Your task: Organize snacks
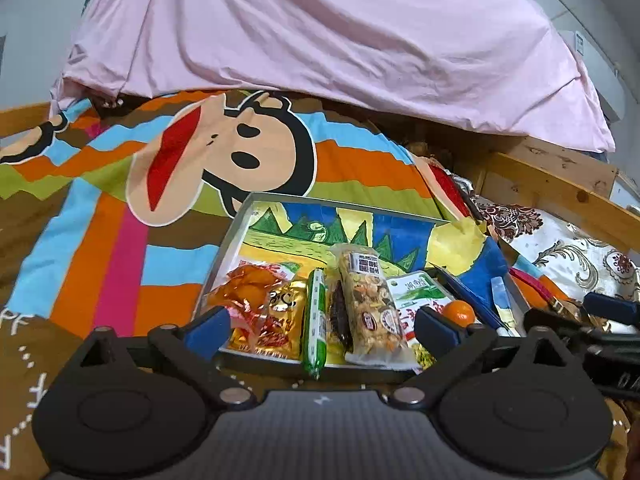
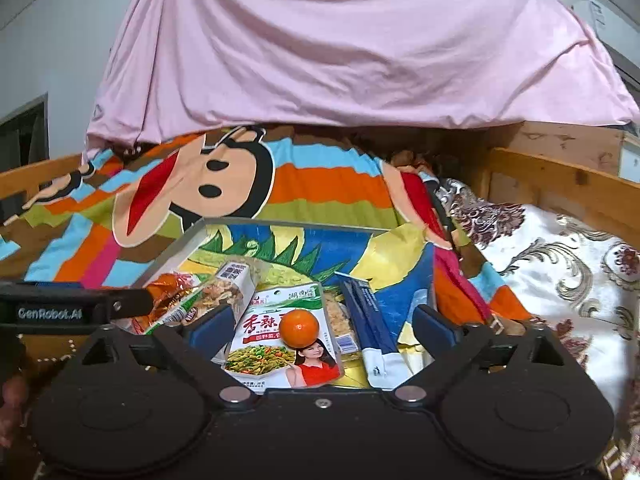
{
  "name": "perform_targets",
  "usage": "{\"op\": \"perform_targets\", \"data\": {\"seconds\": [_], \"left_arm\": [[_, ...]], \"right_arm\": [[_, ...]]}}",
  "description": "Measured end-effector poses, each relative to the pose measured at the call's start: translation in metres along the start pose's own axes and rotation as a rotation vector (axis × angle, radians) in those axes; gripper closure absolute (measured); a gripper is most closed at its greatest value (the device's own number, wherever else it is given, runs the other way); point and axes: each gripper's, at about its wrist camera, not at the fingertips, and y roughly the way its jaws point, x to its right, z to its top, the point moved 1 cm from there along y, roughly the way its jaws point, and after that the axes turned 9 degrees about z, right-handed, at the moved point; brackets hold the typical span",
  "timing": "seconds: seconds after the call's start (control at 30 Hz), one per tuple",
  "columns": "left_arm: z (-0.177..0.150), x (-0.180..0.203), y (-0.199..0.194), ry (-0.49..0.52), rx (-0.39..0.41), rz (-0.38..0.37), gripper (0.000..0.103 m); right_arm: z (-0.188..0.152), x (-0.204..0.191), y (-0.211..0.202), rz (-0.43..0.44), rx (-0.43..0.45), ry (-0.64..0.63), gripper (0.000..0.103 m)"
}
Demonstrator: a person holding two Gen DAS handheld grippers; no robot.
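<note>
Snacks (image 1: 368, 308) and orange (image 2: 299, 328) fill the tray (image 1: 232, 236).

Counts: 1 tray (image 1: 232, 240), 1 orange (image 2: 299, 327), 1 green sausage stick (image 1: 314, 320), 1 nut bar (image 1: 370, 308), 1 veg packet (image 2: 280, 344).

Striped cartoon-monkey blanket (image 1: 224, 152) under pink sheet (image 1: 320, 36), floral quilt (image 2: 560, 264) beside wooden rail (image 2: 560, 184).

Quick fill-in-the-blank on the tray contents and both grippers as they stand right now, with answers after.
1. The small orange fruit rests on top of the ____ vegetable packet.
2. The snacks lie in a metal ____ with a raised rim.
3. The left gripper and right gripper both have their jaws ____.
4. The hanging sheet behind is ____ in colour.

Answers: spicy; tray; open; pink
</note>
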Motion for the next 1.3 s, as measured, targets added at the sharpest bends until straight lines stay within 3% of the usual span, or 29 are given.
{"op": "perform_targets", "data": {"seconds": [0.33,0.53,0.73,1.3], "left_arm": [[-0.027,-0.011,-0.046,0.029,-0.055,0.029,0.001],[-0.044,-0.018,-0.074,0.040,-0.091,0.117,0.000],[-0.058,-0.023,-0.098,0.045,-0.109,0.156,0.000],[-0.062,-0.012,-0.128,0.079,-0.107,0.208,0.000]], "right_arm": [[-0.011,0.002,-0.051,0.015,0.002,0.030,0.001],[-0.026,-0.002,-0.076,0.024,-0.025,0.027,0.001],[-0.038,-0.004,-0.100,0.034,-0.044,0.039,0.001],[-0.052,-0.020,-0.115,0.123,-0.065,0.035,0.001]]}}
